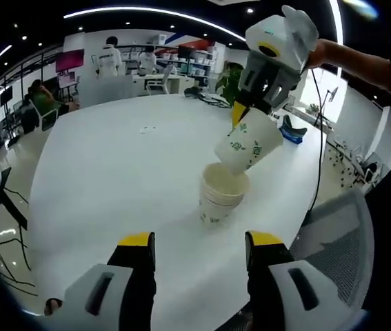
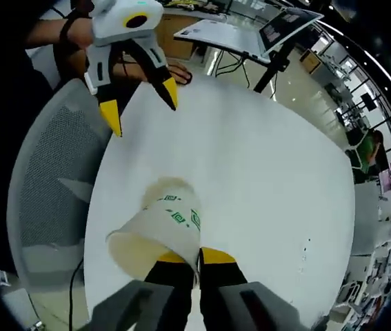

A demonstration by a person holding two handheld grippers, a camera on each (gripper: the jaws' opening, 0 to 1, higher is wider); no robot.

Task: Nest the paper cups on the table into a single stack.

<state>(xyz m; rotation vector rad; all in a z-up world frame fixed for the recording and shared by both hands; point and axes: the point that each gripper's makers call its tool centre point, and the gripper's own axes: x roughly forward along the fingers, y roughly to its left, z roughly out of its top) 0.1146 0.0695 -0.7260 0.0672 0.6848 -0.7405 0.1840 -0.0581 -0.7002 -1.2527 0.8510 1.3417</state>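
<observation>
1. a white paper cup (image 1: 247, 146) with green print is pinched by its rim in the right gripper (image 1: 240, 112), tilted, hanging just above the open mouth of the cup stack (image 1: 219, 200).
2. in the right gripper view the same cup (image 2: 157, 234) lies sideways across the yellow-tipped jaws, its rim clamped between them, the right gripper (image 2: 187, 258) pressed onto the rim; the top of the stack (image 2: 171, 187) shows just past it.
3. the cup stack stands upright on the white table (image 1: 112, 172), near the edge closest to the mesh chair (image 1: 340, 241).
4. the left gripper (image 1: 198, 248) hangs short of the stack, its jaws spread wide with nothing between them; in the right gripper view it (image 2: 140, 103) hovers over the table edge, also spread.
5. a hand (image 2: 178, 72) rests on the table (image 2: 264, 158) beside the left gripper.
6. behind the table are desks, monitors and seated people in an open office.
</observation>
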